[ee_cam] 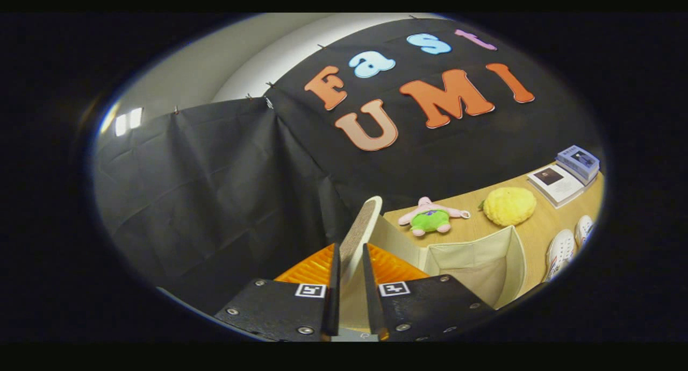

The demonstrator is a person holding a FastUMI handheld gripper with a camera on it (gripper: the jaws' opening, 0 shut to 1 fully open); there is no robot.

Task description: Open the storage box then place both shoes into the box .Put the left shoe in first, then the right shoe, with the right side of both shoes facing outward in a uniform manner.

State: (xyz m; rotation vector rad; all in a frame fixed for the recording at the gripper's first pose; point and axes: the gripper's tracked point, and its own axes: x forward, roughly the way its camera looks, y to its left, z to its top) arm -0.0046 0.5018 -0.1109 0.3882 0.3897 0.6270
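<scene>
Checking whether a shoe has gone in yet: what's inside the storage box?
The storage box looks empty where visible; the lid, gripped in the gripper, hides its near corner.

Dim overall, with the dark cloth swallowing most light while a bright window patch [128, 121] glares beyond it, the wooden desk [537, 228] is evenly lit, strong fisheye bending curves everything outward, and the hand-held gripper [350, 285] reads slightly soft up close.

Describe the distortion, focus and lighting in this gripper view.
Gripper view: strong fisheye bends the wooden table edge; hand-held gripper clamping the box lid looks soft up close; the yellow plush and white shoes are evenly lit, without harsh shadows.
</scene>
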